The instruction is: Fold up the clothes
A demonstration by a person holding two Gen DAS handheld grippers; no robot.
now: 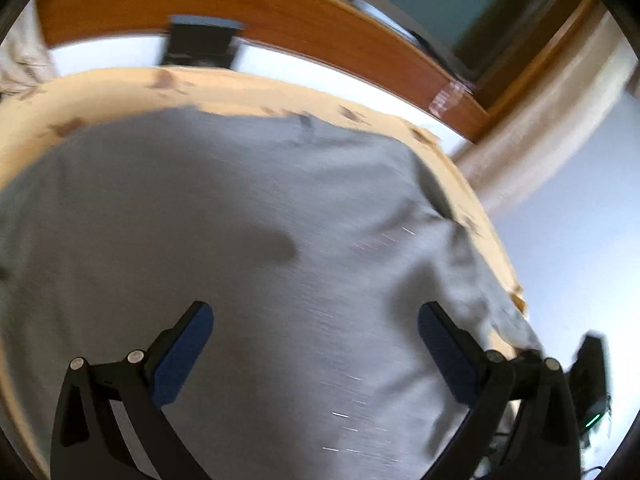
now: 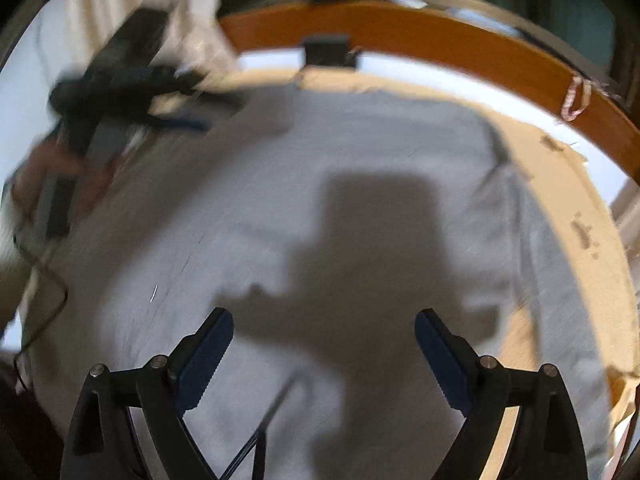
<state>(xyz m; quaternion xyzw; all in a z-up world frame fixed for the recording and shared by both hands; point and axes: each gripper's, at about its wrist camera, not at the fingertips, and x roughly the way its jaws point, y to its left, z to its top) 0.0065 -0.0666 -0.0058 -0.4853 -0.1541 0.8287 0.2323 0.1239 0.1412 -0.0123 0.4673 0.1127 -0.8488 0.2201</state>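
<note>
Basically both claws are spread wide, holding nothing: left gripper (image 1: 315, 354) and right gripper (image 2: 324, 354) hang over the grey garment (image 1: 224, 240), which lies mostly flat on the tan patterned sheet (image 1: 120, 92) by the wooden bed frame (image 1: 304, 28). To fold well, pick two matching points along one edge, pinch only the top layer, lift evenly and carry it across without dragging. Heavy motion blur; sleeves and collar are hard to make out, and the rumpled right edge (image 1: 472, 240) is possibly a sleeve. Near hem cut off. The right view shows the left tool only as a dark smear.
</note>
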